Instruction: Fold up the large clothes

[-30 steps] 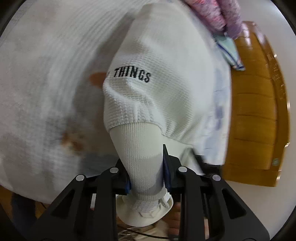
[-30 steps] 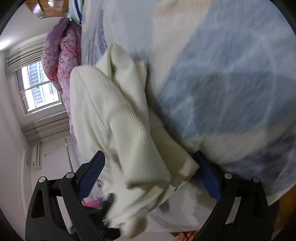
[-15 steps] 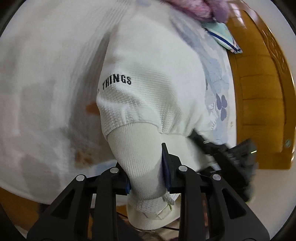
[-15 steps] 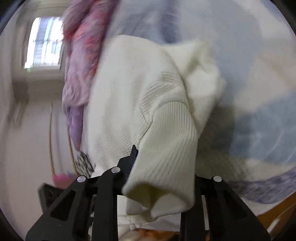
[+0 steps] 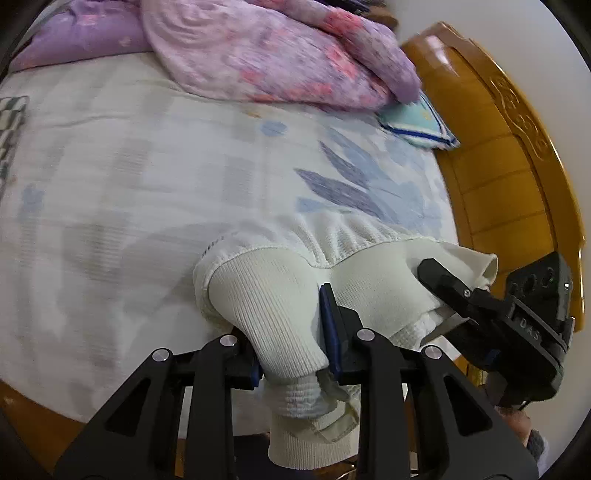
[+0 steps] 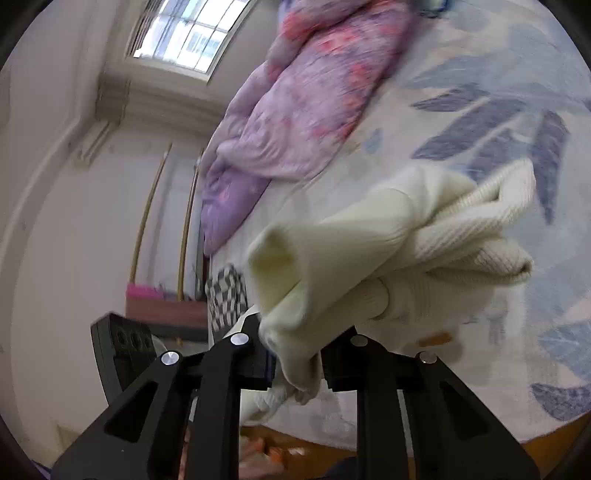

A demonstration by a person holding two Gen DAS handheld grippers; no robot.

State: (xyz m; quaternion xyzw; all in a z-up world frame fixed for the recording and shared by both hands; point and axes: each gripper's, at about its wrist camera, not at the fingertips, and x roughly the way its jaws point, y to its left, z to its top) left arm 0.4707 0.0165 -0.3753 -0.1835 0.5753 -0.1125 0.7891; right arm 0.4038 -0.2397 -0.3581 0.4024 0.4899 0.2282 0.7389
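Each tool is matte black — triangular cut-outs, silver screws, blue pads inside the fingers.

Bed sheet, pale with blue leaf print. Purple-pink quilt bunched at far side, teal pillow beside wooden headboard. Window upper left, checkered cloth.

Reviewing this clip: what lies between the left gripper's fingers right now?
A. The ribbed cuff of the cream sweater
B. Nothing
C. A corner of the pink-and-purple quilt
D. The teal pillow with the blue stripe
A. In the left wrist view the left gripper has its blue pads pressed on the ribbed cuff of the cream sweater, while the quilt and the teal pillow lie far up the bed.
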